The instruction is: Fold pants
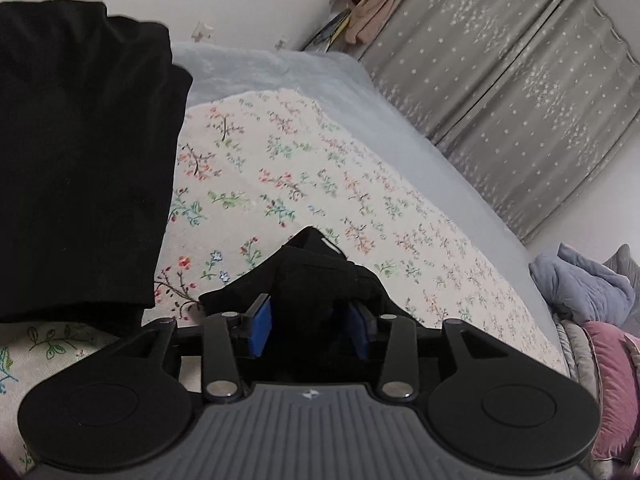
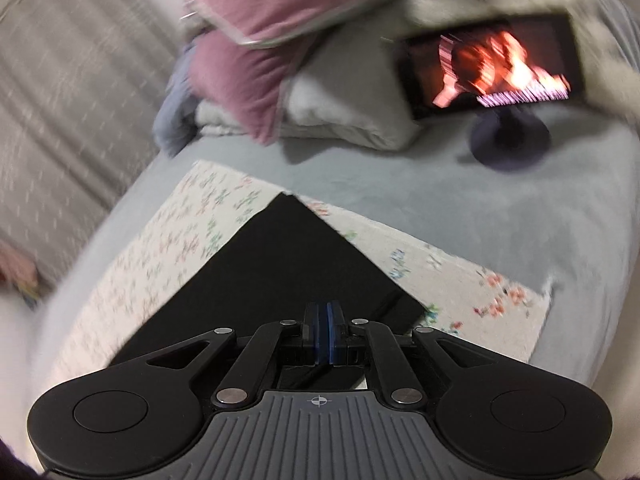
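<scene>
- Pants (image 2: 264, 276) lie as a flat black rectangle on the floral cloth (image 1: 320, 184), which covers the grey bed (image 2: 440, 208); the right wrist view shows one corner pointing away towards the pillows (image 2: 248, 60)
- Left gripper (image 1: 310, 330) has a bunched black wad of fabric (image 1: 316, 276) between its blue pads (image 1: 262, 326); the jaws stand partly apart and we judge the hold is loosening, not clamped; whether the pads still press we cannot tell for sure
- Right gripper (image 2: 327, 330) sits over the near edge of the pants, its jaws nearly closed, pad to pad, with nothing visibly caught between them
- We judge that we are late in the fold: the main body looks squared and stacked, and the left side is letting go of the last brought-over part
- Next move, as we read it: free the left jaws fully, draw back without dragging the wad, then flatten or square the bundle
- Edges: in the left wrist view the pants' long edge runs clean down the left of the frame; in the right view the far corner nearly reaches the cloth's edge
- Room: bare floral cloth lies open to the right of the left gripper; curtain (image 1: 520, 92) stays well apart
- Beyond the cloth, a lit phone (image 2: 496, 68) on its stand and the pillows crowd the head end, so we keep moves on the cloth
- Right view is motion-blurred, so fine creases stay unread
</scene>
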Tool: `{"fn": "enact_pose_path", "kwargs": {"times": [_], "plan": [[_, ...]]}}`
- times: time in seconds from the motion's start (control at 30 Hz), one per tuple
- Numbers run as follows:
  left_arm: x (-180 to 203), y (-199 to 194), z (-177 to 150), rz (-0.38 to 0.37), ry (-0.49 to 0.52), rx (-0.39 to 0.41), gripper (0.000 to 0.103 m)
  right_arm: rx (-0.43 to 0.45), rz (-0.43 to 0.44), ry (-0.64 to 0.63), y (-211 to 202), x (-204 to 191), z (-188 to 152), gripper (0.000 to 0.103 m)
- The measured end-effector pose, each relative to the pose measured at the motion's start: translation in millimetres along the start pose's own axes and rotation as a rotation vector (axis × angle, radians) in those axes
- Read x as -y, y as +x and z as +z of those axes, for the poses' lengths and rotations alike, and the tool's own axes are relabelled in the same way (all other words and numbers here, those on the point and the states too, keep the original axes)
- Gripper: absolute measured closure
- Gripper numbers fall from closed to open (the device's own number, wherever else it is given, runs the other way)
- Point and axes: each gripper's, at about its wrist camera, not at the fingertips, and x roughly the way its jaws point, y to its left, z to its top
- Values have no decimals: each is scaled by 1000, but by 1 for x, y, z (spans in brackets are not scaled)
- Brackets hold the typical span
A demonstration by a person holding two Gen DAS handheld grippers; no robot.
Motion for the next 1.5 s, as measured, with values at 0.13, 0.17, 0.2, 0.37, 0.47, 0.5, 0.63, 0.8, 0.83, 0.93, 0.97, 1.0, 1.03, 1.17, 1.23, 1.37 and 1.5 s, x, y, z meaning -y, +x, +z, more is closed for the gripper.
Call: {"fn": "enact_pose_path", "kwargs": {"times": [0.13, 0.17, 0.2, 0.37, 0.47, 0.5, 0.63, 0.8, 0.83, 0.93, 0.97, 1.0, 1.03, 1.17, 1.23, 1.37, 1.5], "plan": [[-8, -6, 0, 42, -107, 46, 54, -85, 23, 115, 16, 15, 0, 95], [-12, -7, 1, 55, -123, 49, 54, -104, 27, 141, 21, 18, 0, 95], [-15, -7, 2, 68, -136, 54, 53, -111, 9, 164, 24, 20, 0, 95], [-20, -8, 4, 29, -161, 36, 35, -118, -41, 215, 28, 24, -2, 87], [-14, -6, 1, 36, -130, 21, 28, -122, -25, 231, 28, 22, -5, 74], [-12, -5, 0, 41, -117, 20, 26, -120, -23, 220, 29, 20, -5, 67], [-1, 4, -5, 82, -53, -12, 23, -112, -32, 183, 32, 9, -6, 53], [1, -12, -9, 271, -31, -13, 23, -103, -30, 174, 23, 4, -12, 53], [0, -15, -10, 259, -35, -28, 23, -114, -27, 172, 23, 4, -13, 53], [-4, -15, -21, 200, -89, -86, 23, -126, -41, 156, 23, 5, -11, 53], [-5, -11, -24, 178, -102, -102, 23, -121, -52, 141, 24, 4, -10, 53], [-3, -9, -26, 160, -109, -111, 23, -118, -69, 122, 25, 3, -8, 53], [0, -6, -28, 155, -103, -109, 23, -118, -79, 104, 27, 1, -9, 53], [14, 2, -32, 172, -48, -71, 23, -96, -101, 73, 33, -8, -7, 55], [18, 7, -33, 188, -26, -58, 32, -84, -108, 86, 35, -9, -7, 66], [17, 14, -32, 221, -15, -47, 73, -77, -131, 107, 41, -9, -11, 86], [17, 10, -31, 208, -8, -9, 86, -85, -122, 105, 46, -11, -13, 101]]}}
